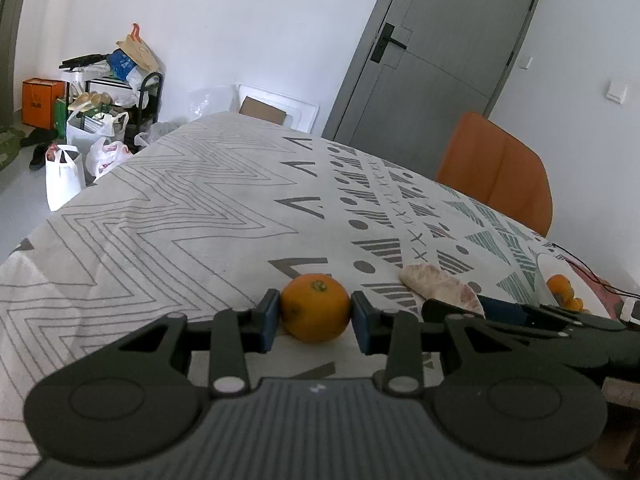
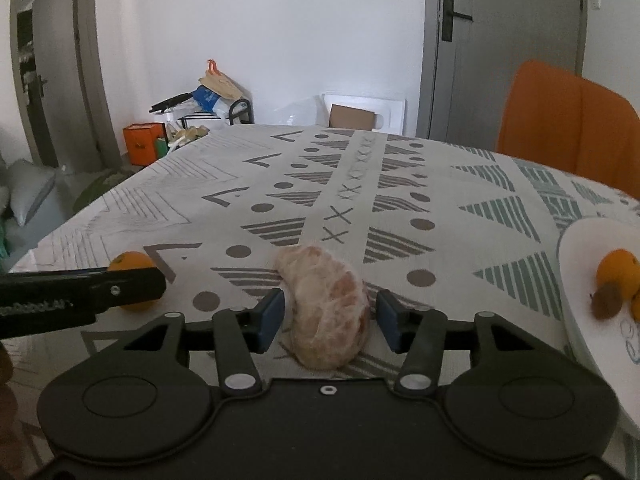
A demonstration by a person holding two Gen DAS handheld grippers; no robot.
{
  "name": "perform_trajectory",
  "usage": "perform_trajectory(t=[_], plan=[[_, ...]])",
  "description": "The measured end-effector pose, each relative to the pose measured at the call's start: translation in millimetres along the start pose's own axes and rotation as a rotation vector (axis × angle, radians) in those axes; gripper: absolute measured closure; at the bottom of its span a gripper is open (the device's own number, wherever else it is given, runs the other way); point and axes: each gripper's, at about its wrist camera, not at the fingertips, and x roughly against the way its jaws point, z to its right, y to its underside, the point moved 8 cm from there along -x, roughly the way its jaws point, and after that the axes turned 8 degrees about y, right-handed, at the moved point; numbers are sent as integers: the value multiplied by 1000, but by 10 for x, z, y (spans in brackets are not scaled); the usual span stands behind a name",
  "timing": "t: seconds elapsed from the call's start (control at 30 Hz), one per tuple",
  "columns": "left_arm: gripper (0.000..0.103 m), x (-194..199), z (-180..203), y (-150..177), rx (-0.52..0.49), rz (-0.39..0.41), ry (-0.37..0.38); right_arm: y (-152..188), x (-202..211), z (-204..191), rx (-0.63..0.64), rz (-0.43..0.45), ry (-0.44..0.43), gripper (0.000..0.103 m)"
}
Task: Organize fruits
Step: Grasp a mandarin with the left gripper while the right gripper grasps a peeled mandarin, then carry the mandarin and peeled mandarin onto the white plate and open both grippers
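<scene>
On the tablecloth (image 1: pixel 160 208), left fingers (image 1: pixel 269 320) seemingly clamp an orange (image 1: pixel 315 307).

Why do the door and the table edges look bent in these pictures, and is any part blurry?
Left wrist view: the fisheye lens tilts and bows the grey door, and the orange between the tool's pads is sharp. Right wrist view: the tablecloth bulges upward, the peeled fruit segment is fairly clear, and the white plate at the right edge is smeared and soft.
</scene>
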Motion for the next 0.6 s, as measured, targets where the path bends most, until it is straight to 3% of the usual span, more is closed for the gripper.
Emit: perform_trajectory(t=[0.07,0.6], plan=[[66,4,-4,-10,-2,-1,-6,-3,21,2,5,4,-1,65],[67,-62,312,-66,-72,-10,-10,-44,433,511,-127,72,8,66]])
